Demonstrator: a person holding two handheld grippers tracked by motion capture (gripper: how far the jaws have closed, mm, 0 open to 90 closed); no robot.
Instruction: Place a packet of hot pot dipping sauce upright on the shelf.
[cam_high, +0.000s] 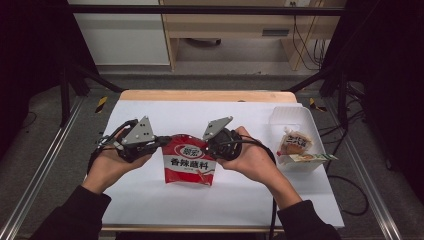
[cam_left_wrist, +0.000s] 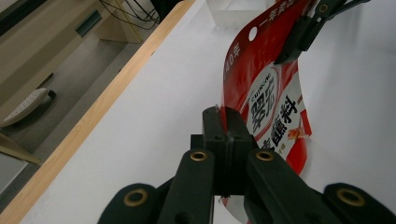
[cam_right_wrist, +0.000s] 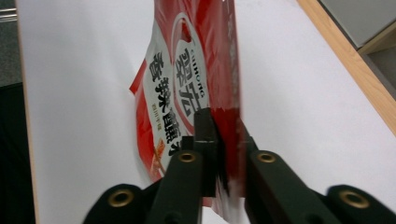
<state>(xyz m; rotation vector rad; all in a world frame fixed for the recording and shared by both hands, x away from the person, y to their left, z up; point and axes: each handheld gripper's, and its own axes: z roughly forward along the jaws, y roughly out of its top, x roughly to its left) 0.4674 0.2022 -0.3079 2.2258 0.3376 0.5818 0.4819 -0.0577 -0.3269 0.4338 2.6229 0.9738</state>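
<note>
A red and white seasoning packet (cam_high: 189, 161) with black lettering hangs upright between my two grippers, its bottom edge near the white table cover (cam_high: 150, 112). My left gripper (cam_high: 167, 141) is shut on the packet's upper left corner. In the left gripper view the jaws (cam_left_wrist: 223, 122) pinch the packet (cam_left_wrist: 271, 102) by its top edge, and the other gripper (cam_left_wrist: 299, 42) clamps the far corner. My right gripper (cam_high: 207, 144) is shut on the upper right corner. In the right gripper view its jaws (cam_right_wrist: 219, 128) press on the red edge of the packet (cam_right_wrist: 187, 84).
A clear plastic tray (cam_high: 300, 116) stands at the right side of the table and holds a wrapped bun (cam_high: 296, 141) and a flat snack wrapper (cam_high: 312, 157). The table's wooden far edge (cam_high: 207, 95) runs behind the packet.
</note>
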